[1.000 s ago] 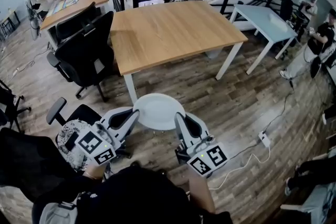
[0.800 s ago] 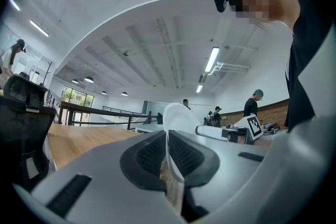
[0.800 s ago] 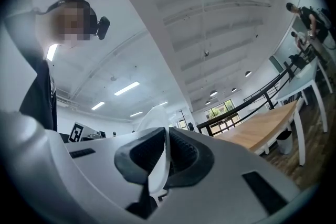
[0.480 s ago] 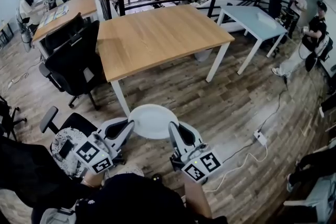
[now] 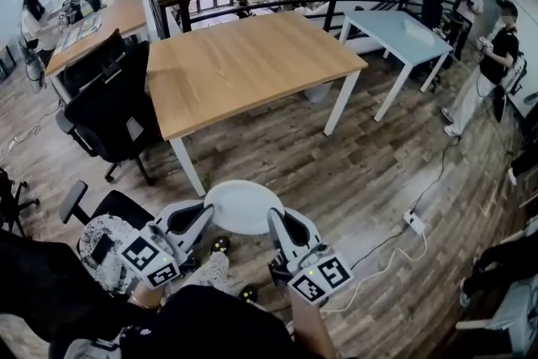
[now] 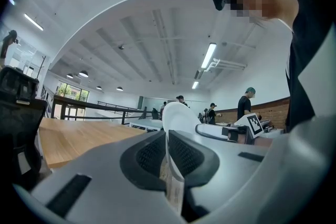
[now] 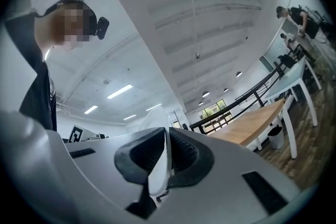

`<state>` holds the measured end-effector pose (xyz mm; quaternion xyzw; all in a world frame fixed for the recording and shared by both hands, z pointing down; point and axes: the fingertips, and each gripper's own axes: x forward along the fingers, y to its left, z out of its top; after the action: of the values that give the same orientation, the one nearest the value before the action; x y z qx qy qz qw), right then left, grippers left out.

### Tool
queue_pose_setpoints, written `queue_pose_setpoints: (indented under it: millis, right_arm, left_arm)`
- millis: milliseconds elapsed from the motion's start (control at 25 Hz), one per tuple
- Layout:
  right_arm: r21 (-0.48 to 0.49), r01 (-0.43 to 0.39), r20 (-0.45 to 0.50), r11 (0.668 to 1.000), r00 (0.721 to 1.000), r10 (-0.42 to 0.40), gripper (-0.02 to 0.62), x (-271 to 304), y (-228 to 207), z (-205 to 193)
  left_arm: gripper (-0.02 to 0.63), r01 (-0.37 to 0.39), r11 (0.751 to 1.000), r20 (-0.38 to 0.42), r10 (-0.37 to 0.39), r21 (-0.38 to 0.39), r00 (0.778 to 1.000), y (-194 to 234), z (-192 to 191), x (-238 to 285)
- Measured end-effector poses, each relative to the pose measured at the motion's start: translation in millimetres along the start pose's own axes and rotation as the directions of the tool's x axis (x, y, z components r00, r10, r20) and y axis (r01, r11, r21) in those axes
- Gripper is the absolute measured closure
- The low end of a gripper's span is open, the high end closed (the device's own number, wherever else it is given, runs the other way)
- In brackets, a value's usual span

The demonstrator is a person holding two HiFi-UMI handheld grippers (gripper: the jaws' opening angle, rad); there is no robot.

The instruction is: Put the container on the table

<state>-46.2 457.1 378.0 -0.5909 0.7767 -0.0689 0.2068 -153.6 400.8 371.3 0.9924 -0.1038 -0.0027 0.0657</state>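
The white container [image 5: 245, 206] was held over the floor [image 5: 353, 172], its rim pinched on opposite sides by the left hand-held gripper [image 5: 207, 211] and the right hand-held gripper [image 5: 274, 220], while the wooden counter [image 5: 244, 67] lay ahead of both, beyond the container's far edge.

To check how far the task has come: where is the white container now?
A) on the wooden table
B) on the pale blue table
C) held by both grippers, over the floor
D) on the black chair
C: the left gripper and right gripper are shut on the rim of the container, short of the wooden table.
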Motion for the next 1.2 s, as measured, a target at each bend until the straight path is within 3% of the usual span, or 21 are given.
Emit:
queue_pose_setpoints:
  millis: [280,1200]
  right_arm:
    - [-0.033,0.004,-0.017,0.999,1.000,-0.004,0.566,31.1,-18.1,9.0]
    - [-0.065,0.026,-0.061,0.998,0.998,-0.030,0.566,167.6,-94.0,-1.9]
  left_arm:
    - [0.581,0.025,1.000,0.018,-0.025,-0.015,1.000,26.8,8.1,21.5]
    - [0.581,0.009,1.000,0.039,-0.009,-0.011,0.999,170.6,20.8,90.4]
